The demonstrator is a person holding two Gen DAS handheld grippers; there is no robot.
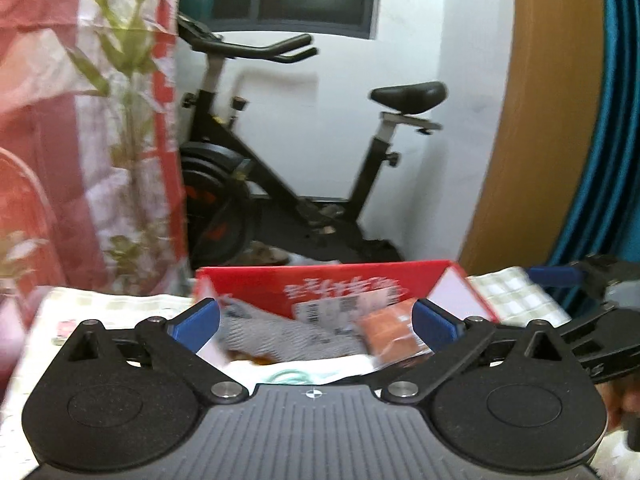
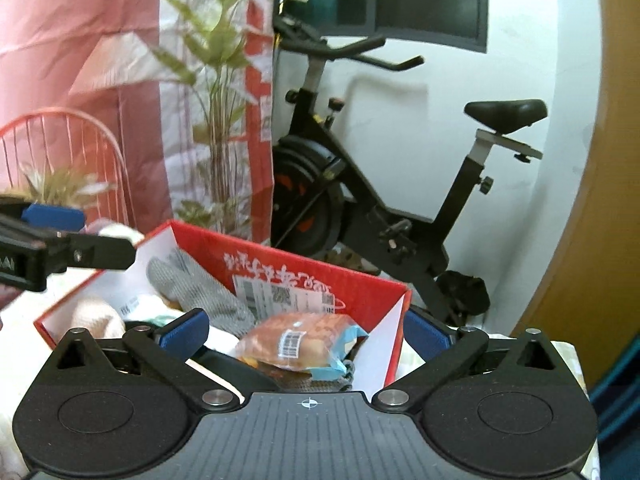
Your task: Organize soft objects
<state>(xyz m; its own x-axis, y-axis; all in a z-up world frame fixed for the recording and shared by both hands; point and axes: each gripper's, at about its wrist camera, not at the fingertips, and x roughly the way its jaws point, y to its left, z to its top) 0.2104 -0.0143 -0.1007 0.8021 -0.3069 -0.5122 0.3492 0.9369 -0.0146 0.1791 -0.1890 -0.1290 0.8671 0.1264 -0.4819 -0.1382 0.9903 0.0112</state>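
Behind your red cardboard box (image 2: 280,280) stands a black exercise bike (image 2: 380,208). Left inside the box, a grey knitted glove (image 2: 192,284) lies slanting toward the back wall; right of it, a glossy wrapped bun (image 2: 296,340) lies crosswise. Your left gripper (image 1: 316,320) and right gripper (image 2: 304,332) both gape empty above the box's open top.

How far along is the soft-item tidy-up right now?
Done: grey glove and wrapped bun lie in the red box. In hand: nothing; left claw and right claw are both open and empty. Left: cannot tell; no loose items show outside the box.
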